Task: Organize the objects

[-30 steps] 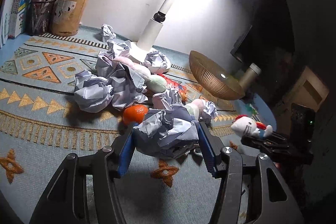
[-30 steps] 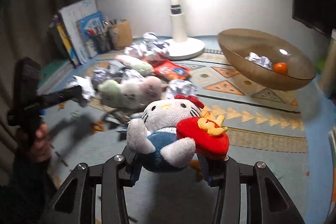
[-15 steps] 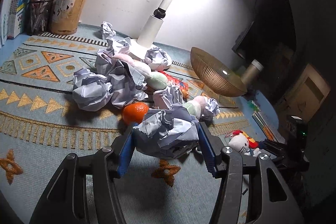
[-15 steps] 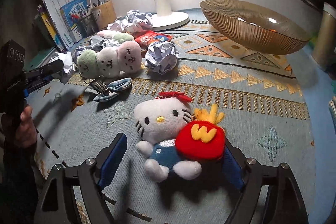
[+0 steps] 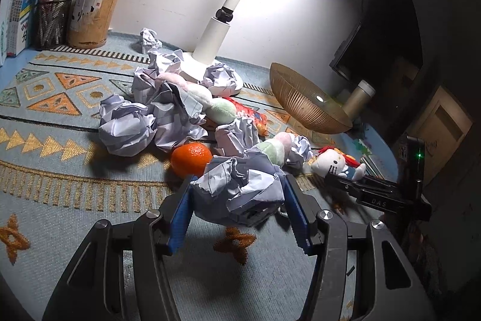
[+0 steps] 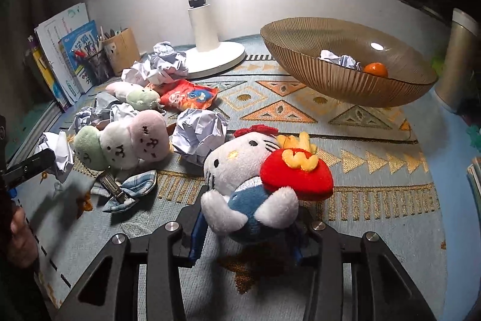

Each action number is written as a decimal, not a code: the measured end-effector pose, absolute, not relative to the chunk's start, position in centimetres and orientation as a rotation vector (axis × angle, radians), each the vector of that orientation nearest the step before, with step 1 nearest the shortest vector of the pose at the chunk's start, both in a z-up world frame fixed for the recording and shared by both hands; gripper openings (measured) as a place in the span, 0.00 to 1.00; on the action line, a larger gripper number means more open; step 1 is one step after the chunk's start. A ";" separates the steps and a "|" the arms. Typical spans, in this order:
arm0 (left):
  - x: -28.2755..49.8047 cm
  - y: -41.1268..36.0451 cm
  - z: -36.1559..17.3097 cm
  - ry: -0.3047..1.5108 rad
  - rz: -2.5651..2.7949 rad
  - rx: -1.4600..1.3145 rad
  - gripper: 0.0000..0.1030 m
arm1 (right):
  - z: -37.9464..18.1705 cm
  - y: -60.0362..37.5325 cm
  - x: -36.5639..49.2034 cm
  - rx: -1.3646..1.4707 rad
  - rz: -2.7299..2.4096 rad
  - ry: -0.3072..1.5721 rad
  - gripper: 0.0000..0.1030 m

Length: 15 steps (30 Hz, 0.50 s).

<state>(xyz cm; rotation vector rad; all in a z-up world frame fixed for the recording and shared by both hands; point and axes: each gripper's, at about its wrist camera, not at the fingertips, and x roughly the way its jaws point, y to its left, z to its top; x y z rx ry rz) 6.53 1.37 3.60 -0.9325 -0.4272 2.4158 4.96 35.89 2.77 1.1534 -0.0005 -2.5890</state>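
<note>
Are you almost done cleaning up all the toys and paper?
Not yet. The bowl holds one paper ball and one orange. The left tongs grip crumpled paper; the right tongs grip the kitty plush. Many paper balls, plushies and another orange remain.

From your right wrist, the bowl (image 6: 345, 71) sits at two o'clock, holding a paper ball (image 6: 338, 60) and probably a tangerine (image 6: 375, 69); the lamp base (image 6: 215, 57) stands at eleven, the plush caterpillar (image 6: 123, 145) at nine.

Crumpled paper ball (image 5: 240, 188); fuzzy plush kitty (image 6: 255, 179); woven rug (image 6: 375, 200).
</note>
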 end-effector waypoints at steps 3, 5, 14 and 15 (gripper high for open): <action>6.4 1.5 3.4 -0.423 2.428 -0.954 0.53 | 2.7 36.4 4.7 1.164 -2.580 -0.046 0.42; 6.5 1.3 3.5 -0.430 2.440 -0.944 0.53 | 2.7 36.6 5.0 1.145 -2.572 -0.072 0.42; 6.5 1.2 3.5 -0.427 2.456 -0.943 0.53 | 2.0 38.0 7.0 1.285 -2.444 -0.135 0.52; 6.5 1.3 3.5 -0.422 2.454 -0.942 0.53 | 2.1 38.3 7.9 1.284 -2.446 -0.126 0.57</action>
